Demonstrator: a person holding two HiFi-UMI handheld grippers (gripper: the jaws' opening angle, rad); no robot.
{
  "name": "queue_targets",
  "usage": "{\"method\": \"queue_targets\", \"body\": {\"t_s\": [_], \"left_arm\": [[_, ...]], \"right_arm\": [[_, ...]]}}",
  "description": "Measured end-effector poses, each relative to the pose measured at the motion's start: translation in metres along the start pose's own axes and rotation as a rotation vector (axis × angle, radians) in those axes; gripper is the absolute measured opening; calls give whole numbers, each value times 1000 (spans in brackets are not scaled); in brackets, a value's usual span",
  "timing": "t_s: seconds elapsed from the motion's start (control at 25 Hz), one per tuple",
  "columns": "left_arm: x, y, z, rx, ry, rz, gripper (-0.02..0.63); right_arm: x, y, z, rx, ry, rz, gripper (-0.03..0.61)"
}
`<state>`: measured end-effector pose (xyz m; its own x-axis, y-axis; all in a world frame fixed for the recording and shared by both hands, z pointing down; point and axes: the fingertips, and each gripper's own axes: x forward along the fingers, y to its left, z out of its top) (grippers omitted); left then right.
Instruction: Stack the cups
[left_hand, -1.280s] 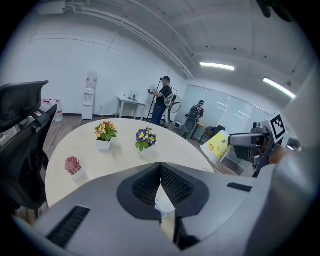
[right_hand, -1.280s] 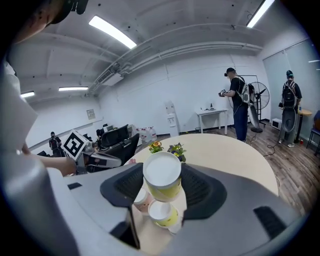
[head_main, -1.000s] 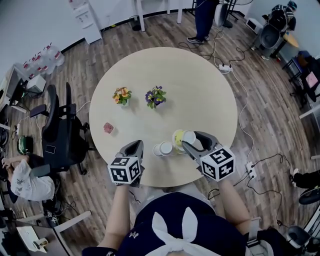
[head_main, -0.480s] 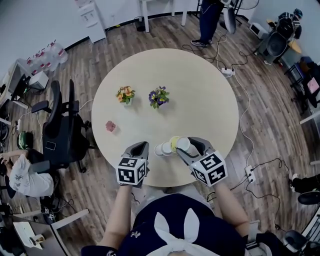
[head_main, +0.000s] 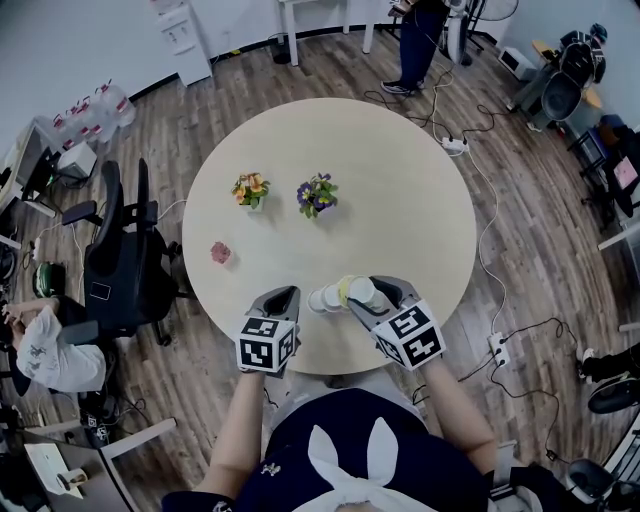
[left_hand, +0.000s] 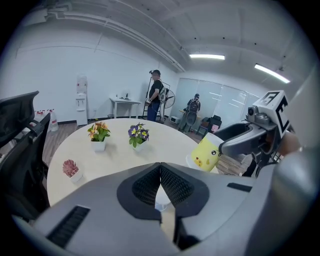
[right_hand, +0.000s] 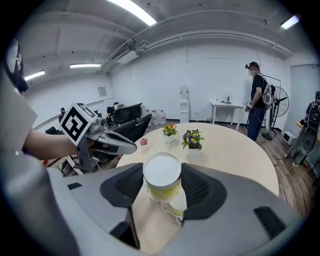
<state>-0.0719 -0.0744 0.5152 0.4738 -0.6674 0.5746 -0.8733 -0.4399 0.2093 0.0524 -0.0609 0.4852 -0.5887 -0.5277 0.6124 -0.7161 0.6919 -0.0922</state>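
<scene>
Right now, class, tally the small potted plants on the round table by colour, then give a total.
Orange-flowered plant: 1
Purple-flowered plant: 1
Pink plant: 1
Total: 3

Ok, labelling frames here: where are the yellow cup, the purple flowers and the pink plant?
yellow cup (left_hand: 206, 154), left gripper view, its yellow side
purple flowers (head_main: 316, 193), head view, the blooms
pink plant (head_main: 220, 252), head view, its top
</scene>
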Motion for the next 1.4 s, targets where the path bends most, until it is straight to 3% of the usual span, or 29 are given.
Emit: {"method": "queue_targets", "body": {"t_s": [0.8, 0.96, 1.2, 1.4], "left_arm": [[3, 7, -5, 21, 19, 9, 21], [3, 7, -5, 25, 19, 9, 21], [0, 8, -6, 23, 18, 12, 21], [-2, 4, -1, 9, 0, -2, 21]], "right_arm": [[14, 2, -2, -26, 23, 15, 249], [15, 4, -5, -39, 20, 19, 294], [12, 5, -7, 12, -2, 34, 318], [0, 3, 3, 68, -87, 35, 319]]}}
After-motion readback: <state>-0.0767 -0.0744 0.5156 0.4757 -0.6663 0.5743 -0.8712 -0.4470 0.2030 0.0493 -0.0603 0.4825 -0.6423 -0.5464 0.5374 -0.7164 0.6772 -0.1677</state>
